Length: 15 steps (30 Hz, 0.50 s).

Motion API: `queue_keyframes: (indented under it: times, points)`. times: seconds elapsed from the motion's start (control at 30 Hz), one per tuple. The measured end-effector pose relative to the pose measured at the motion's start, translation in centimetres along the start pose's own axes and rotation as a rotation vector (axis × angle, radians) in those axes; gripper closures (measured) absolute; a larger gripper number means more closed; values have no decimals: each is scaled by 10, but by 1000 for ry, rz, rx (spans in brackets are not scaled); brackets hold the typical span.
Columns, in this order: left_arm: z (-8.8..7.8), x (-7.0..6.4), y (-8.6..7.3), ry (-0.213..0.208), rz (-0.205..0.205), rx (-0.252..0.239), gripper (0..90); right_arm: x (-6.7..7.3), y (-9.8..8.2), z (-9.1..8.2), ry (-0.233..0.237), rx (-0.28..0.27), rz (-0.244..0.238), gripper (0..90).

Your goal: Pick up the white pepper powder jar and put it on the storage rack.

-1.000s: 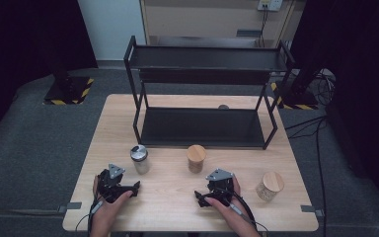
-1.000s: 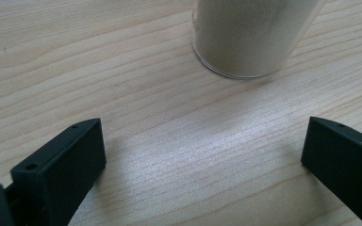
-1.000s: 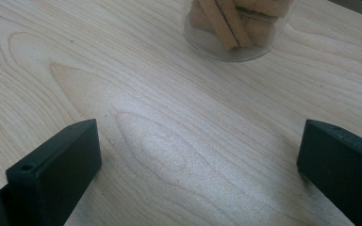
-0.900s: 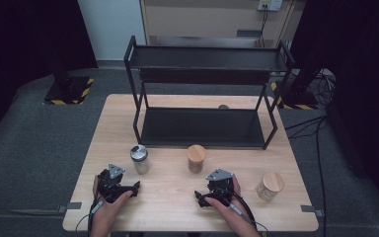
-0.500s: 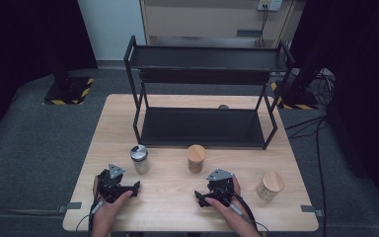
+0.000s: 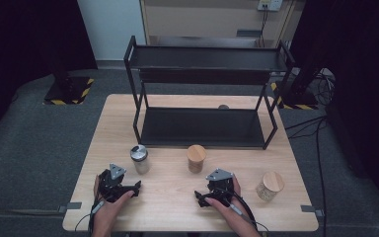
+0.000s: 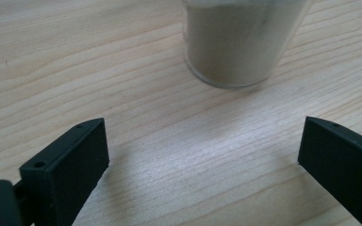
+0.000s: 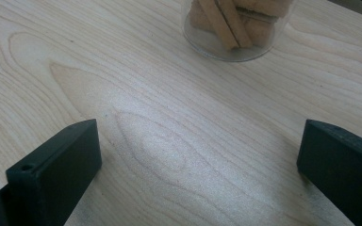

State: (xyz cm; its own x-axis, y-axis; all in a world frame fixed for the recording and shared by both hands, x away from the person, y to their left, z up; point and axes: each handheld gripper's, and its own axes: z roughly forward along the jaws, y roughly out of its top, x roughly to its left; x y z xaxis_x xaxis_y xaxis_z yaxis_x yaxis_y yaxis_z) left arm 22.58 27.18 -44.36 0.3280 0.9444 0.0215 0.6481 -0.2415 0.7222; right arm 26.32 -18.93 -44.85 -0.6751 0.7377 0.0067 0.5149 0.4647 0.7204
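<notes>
A wooden table [image 6: 128,118] carried one black two-tier rack [image 6: 205,94] across its far half, and both tiers stood bare, so by the look of it no jar had yet been shelved and all the work remained. Three jars stood on the near half, apart from one another: a metal-lidded jar [image 6: 139,159] at the left holding pale powder, a middle jar [image 6: 196,158] with a wooden lid holding brown sticks, and a right jar [image 6: 269,185], also wooden-lidded, near the right edge. Two grippers rested near the front edge. The left gripper [image 6: 127,188] had its jaws spread wide around nothing, the metal-lidded jar just ahead of it. The right gripper [image 6: 208,196] was likewise wide apart and empty, the middle jar just ahead.
</notes>
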Motion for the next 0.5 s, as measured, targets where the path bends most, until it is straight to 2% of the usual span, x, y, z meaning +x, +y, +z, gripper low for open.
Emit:
queue_keyframes:
  times: [0.5]
  points:
    - [-7,-5,9,-17,17,-47,15,0,0,0,0,0,1,5]
